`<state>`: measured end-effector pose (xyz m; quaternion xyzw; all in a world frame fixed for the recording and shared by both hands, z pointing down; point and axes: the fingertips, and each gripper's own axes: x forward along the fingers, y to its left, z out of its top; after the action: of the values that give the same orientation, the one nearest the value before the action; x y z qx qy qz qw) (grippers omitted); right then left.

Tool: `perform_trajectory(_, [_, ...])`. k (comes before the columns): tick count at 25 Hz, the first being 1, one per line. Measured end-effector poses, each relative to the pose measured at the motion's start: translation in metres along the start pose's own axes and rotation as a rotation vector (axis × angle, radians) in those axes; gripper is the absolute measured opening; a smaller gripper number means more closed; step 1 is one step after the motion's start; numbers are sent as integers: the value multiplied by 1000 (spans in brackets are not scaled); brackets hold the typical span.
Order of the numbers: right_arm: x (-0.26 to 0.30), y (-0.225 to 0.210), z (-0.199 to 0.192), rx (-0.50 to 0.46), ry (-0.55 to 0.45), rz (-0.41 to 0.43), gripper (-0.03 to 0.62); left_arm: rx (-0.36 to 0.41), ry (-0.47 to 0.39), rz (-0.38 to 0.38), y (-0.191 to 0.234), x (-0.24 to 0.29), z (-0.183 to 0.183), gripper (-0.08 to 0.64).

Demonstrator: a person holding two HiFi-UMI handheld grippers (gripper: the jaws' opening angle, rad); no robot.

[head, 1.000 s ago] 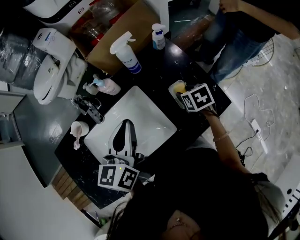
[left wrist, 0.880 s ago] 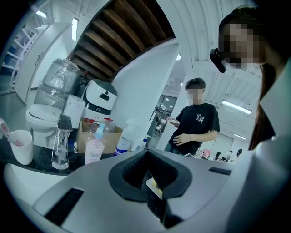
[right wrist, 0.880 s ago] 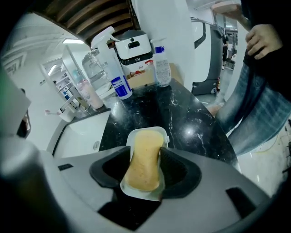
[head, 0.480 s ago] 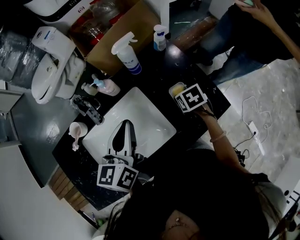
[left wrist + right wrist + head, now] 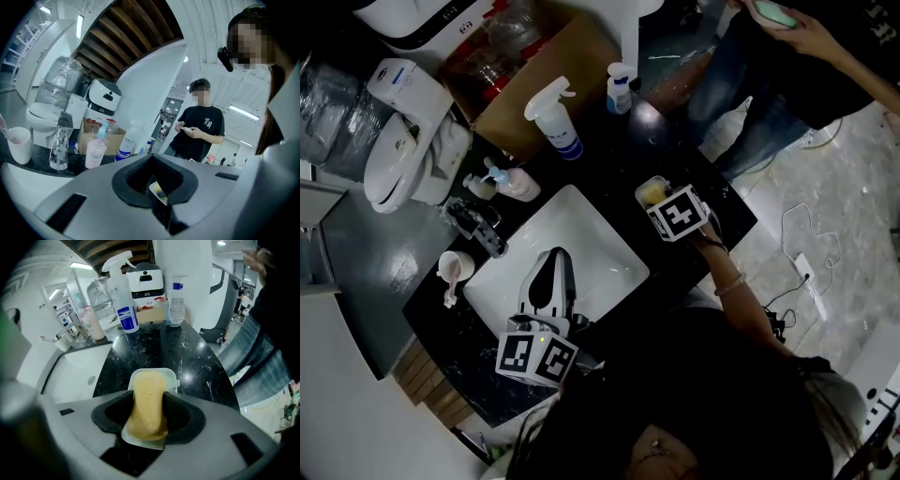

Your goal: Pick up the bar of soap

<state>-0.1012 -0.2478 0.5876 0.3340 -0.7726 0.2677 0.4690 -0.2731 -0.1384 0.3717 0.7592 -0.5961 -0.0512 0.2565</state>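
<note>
My left gripper (image 5: 551, 267) hangs over the near side of the sink (image 5: 586, 225), its jaws pressed together with nothing in them. It has no part in this step.

My right gripper (image 5: 149, 414) points steeply down. Its jaws have just been opening and now stand spread, one on each long side of the soap (image 5: 149, 397), which lies between them. The pads sit close to the bar, but I judge they are not pressing yet.

The yellow bar lies in its white dish (image 5: 172, 377) on the black worktop (image 5: 154, 348), between the sink's right rim and the worktop's right edge.

To grab it well, I should set the pads low on the bar's sides but clear of the dish rim. I should keep the bar centred and close slowly, since soap is likely slick and may squirt out under a hard squeeze. Then I lift straight up, so the light dish is left behind.

The spray bottle (image 5: 123, 301) and the small clear bottle (image 5: 176, 303) at the far edge are well apart from all this.
</note>
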Motion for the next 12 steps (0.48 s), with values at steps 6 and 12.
perform_trajectory(6, [-4,-1,-2,-36,-44,14,202,20,-15,8,-5,-4,4,5])
perform_trajectory(12, [-18,4,-1,-8,-127,72,202,47,-12,5,-15,-4,5,5])
